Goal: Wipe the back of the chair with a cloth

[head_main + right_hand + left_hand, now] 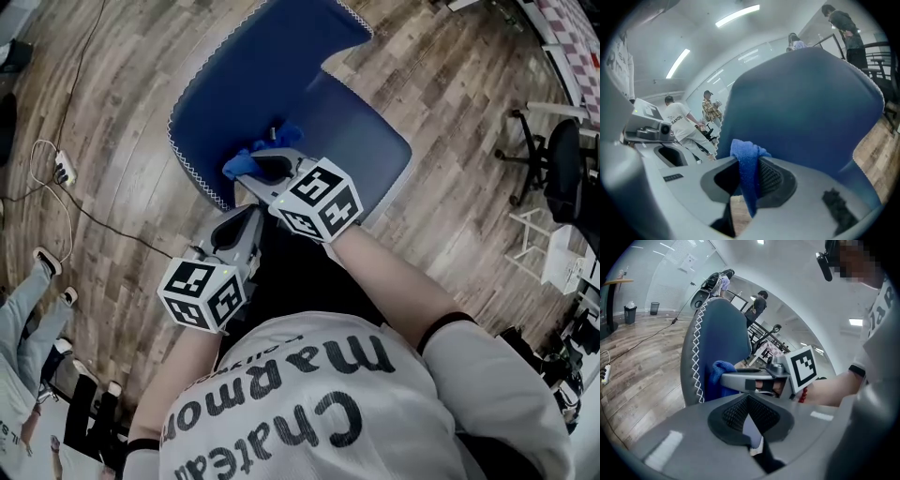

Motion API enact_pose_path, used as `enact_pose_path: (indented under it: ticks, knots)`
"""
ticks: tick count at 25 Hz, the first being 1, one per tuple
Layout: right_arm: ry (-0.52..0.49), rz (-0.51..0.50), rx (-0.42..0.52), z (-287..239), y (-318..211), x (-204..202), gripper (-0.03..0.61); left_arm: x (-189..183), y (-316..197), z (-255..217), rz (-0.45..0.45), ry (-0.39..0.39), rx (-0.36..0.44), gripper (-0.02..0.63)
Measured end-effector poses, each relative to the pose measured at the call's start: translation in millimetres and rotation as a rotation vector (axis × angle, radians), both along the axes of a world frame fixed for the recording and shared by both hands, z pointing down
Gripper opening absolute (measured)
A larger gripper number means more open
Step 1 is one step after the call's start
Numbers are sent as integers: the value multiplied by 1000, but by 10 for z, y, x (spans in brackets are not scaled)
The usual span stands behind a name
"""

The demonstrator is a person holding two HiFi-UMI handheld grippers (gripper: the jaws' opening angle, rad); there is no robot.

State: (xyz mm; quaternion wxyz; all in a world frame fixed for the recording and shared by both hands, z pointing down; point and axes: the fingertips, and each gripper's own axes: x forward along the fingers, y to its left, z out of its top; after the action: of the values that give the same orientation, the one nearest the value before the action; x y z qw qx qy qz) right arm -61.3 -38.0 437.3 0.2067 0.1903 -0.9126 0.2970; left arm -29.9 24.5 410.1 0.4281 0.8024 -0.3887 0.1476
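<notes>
Right gripper view: right hand-held gripper (750,169) clamps the cloth (744,157), chair back (801,103) at twelve o'clock. Left hand-held gripper (748,403) is closed, empty. A hard swipe could tug that cloth loose.

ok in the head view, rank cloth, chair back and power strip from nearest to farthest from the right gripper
From the right gripper:
1. cloth: clamped in its jaws, at the tip.
2. chair back: just ahead of the jaws.
3. power strip: on the floor, far off to the left.
</notes>
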Motion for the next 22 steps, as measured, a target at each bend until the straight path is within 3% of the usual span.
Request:
enact_pose_path:
  ticks: [5,22]
  knots:
    - [32,101,55,50,-486,228,91,116,-63,51,29,-7,3,8]
    - [143,272,143,169,-1532,855,91,340,-273,34,71,34,-4,8]
